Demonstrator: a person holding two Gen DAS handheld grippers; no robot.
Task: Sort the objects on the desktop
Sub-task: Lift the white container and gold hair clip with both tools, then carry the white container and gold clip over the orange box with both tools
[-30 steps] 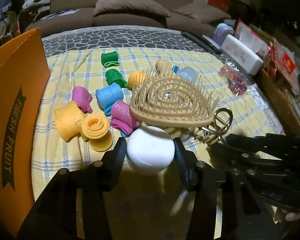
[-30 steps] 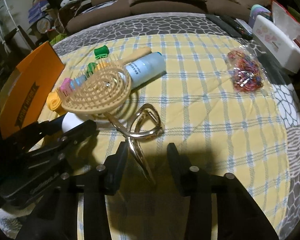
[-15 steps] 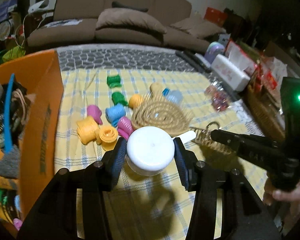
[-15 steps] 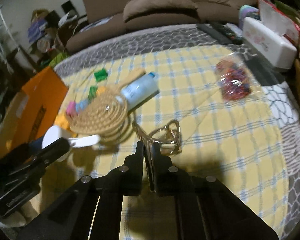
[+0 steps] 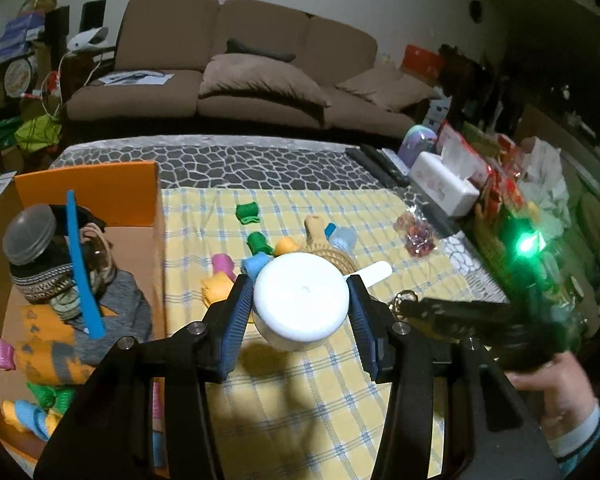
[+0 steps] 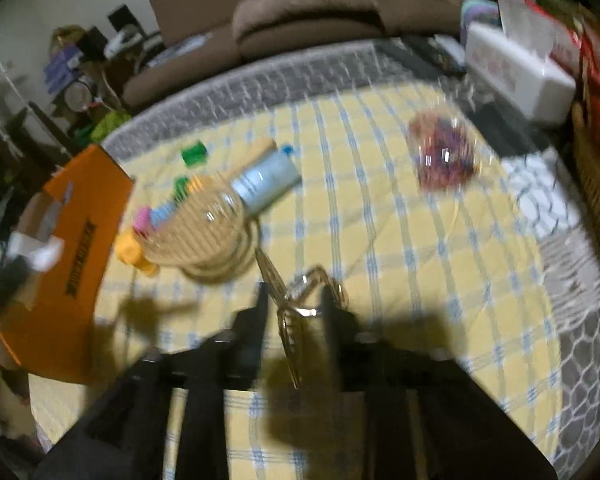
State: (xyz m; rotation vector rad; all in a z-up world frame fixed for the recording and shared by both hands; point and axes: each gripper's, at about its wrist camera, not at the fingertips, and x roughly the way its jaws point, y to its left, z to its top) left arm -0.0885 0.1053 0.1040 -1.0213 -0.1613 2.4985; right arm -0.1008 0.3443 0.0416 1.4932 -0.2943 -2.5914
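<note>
My left gripper [image 5: 300, 280] is shut on a white round jar [image 5: 300, 308], which hangs above the yellow checked cloth [image 5: 300, 400]. An orange cardboard box [image 5: 100, 188] with clothes and curlers inside stands just left of it. In the blurred right wrist view my right gripper [image 6: 294, 300] points down at the cloth. Its jaws are opening, with a gold hair clip [image 6: 300, 312] between the fingers and the pads apart from it. A beige spiral hairbrush [image 6: 204, 224], a pale blue bottle [image 6: 268, 178] and several coloured hair curlers [image 5: 256, 244] lie beyond.
A clear bag of hair ties [image 6: 444, 156] lies at the right of the cloth. A white tissue box [image 5: 444, 180], remote controls and packets crowd the table's right edge. A brown sofa stands behind. A person's hand [image 5: 548, 392] holds the right gripper.
My left gripper rose with the white jar, and the box's inside came into view. My right gripper closed on the gold clip half a second ago, and its jaws now stand apart.
</note>
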